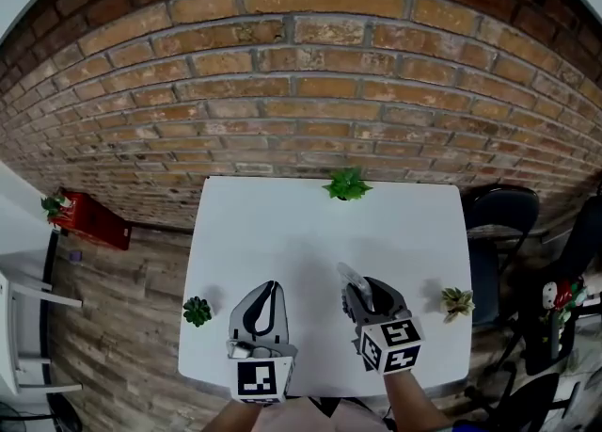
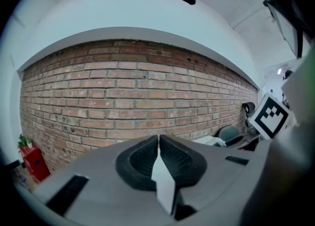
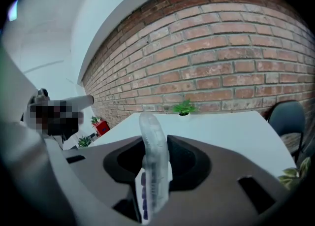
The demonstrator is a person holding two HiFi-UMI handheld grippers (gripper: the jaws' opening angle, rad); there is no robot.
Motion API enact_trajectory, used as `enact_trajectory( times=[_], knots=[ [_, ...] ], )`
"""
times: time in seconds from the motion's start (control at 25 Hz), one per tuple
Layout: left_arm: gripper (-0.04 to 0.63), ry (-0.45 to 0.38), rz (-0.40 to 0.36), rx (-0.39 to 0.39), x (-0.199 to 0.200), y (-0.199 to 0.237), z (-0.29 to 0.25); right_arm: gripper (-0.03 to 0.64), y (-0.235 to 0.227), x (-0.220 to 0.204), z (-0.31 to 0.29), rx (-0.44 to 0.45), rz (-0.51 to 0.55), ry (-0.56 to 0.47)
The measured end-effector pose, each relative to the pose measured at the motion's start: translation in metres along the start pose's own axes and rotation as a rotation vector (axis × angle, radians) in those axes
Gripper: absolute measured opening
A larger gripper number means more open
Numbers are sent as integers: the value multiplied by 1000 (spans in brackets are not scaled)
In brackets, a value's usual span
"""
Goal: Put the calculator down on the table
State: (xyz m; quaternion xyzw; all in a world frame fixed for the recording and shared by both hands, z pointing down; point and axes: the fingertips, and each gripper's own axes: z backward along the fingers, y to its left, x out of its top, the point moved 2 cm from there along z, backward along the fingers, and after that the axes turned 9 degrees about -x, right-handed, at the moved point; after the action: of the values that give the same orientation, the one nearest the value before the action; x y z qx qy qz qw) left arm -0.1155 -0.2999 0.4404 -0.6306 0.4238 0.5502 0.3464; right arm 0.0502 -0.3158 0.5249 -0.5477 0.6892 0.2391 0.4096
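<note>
A pale, translucent calculator (image 3: pixel 153 166) with purple keys stands on edge between the jaws of my right gripper (image 3: pixel 154 144), which is shut on it. From the head view the calculator (image 1: pixel 356 286) sticks out ahead of the right gripper (image 1: pixel 362 296), above the white table (image 1: pixel 282 232) right of its middle. My left gripper (image 1: pixel 266 300) hovers over the table's near left part. In the left gripper view its jaws (image 2: pixel 159 141) are pressed together with nothing between them, pointing at the brick wall.
A small green plant (image 1: pixel 347 184) stands at the table's far edge, another (image 1: pixel 197 311) at its left edge and a pale one (image 1: pixel 458 302) at its right edge. A dark chair (image 1: pixel 499 218) stands right of the table, a red box (image 1: pixel 92 219) on the floor to the left.
</note>
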Motion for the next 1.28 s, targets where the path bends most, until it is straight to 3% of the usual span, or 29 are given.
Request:
enact_trajectory(
  times=[1.28],
  knots=[
    [21,75,26,-54,-29,14,-35,131,-36,-50,-51,-53,-364,182]
  ],
)
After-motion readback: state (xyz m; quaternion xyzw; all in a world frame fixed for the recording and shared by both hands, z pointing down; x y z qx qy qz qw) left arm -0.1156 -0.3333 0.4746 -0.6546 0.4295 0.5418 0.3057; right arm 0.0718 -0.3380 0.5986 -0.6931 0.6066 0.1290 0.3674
